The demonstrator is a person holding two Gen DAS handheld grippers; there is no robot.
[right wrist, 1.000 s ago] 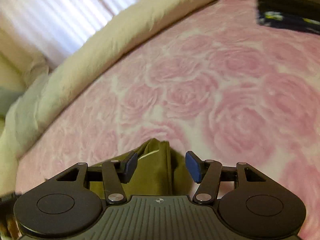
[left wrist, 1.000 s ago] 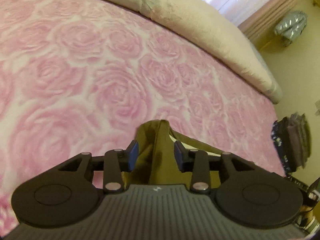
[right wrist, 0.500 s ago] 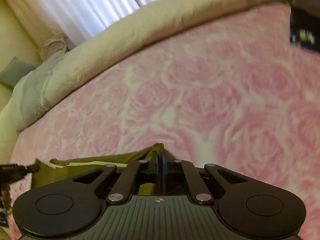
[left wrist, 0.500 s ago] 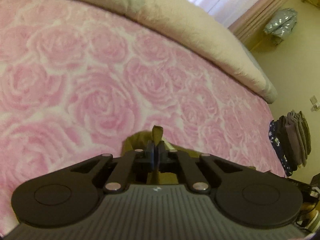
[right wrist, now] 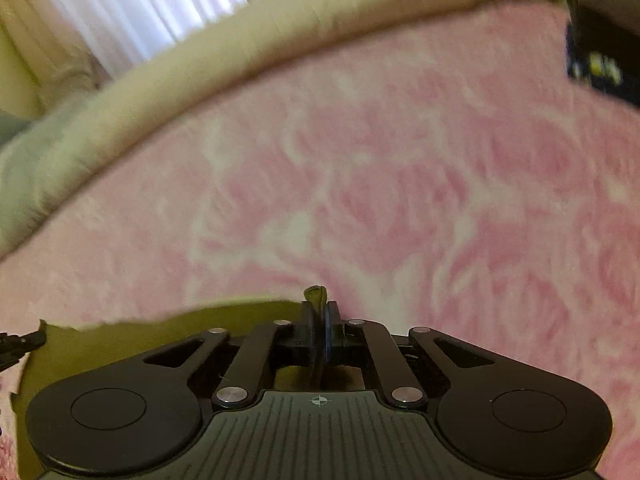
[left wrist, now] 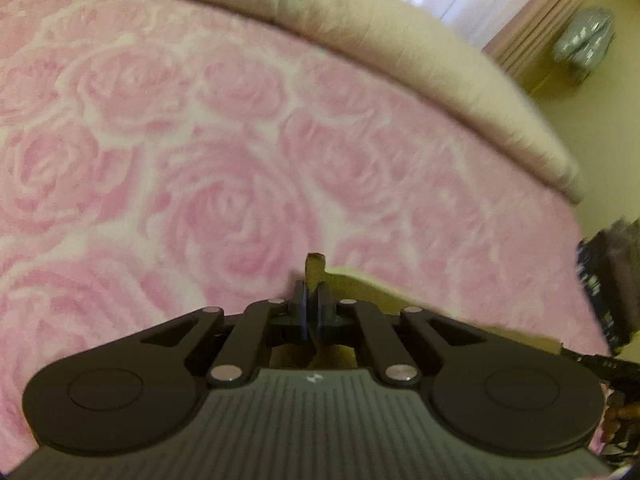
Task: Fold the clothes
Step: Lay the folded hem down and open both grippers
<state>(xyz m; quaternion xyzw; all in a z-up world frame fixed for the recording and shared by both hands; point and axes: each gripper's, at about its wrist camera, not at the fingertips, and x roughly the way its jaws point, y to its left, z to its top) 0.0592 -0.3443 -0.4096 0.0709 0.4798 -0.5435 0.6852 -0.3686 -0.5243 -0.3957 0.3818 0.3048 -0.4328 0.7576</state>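
both clamped on olive garment (left wrist: 362, 284): left gripper (left wrist: 311, 298) and right gripper (right wrist: 320, 316) pinch its edge, wide pink rose bedspread (left wrist: 200, 160) ahead, cream pillow (left wrist: 400, 48) along far edge

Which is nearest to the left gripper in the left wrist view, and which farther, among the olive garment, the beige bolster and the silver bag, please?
1. Olive garment: pinched in the jaws of the left gripper, on the pink rose blanket.
2. Beige bolster: along the blanket's far edge.
3. Silver bag: upper right, beyond the bolster, by the curtain.
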